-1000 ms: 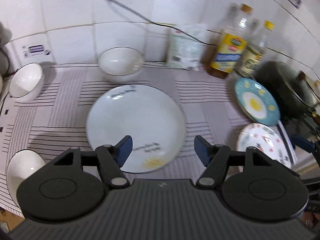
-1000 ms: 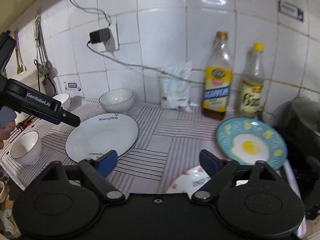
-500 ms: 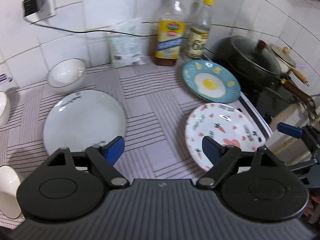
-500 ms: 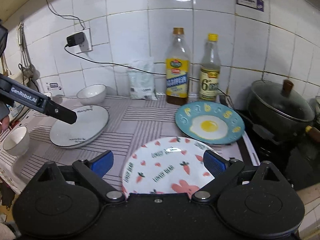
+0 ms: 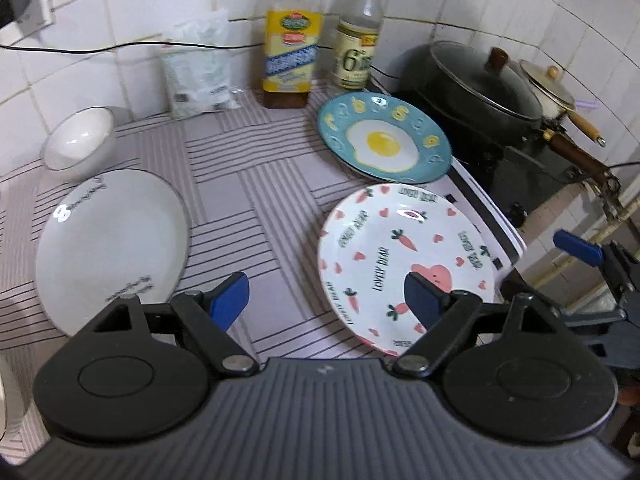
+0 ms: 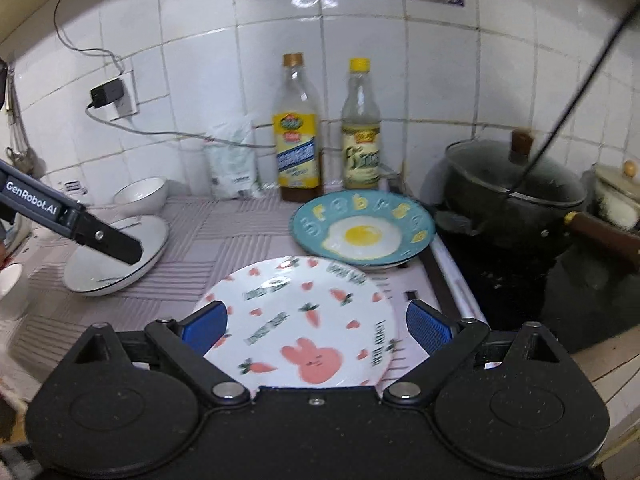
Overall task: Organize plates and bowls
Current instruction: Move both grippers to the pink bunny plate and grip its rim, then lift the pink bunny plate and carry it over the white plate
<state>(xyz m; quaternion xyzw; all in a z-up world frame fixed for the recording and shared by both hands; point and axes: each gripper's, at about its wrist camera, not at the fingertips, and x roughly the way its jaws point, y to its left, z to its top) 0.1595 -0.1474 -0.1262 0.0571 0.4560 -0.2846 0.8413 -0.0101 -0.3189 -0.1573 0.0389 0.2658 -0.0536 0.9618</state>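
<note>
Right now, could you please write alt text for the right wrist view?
The open right gripper hangs over a white rabbit-and-carrot plate on a striped counter mat. Behind it lies a blue fried-egg plate, with two bottles at the tiled wall; the left gripper reaches over a plain white plate.

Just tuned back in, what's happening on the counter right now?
A person holds a gripper in each hand over a striped mat set with plates and bowls. Both the left gripper and the right gripper are open and hold nothing. Both point toward the rabbit-and-carrot plate, which lies flat on the mat in front of the fried-egg plate. The white plate and a white bowl sit to the left, untouched. Nothing is stacked yet.
</note>
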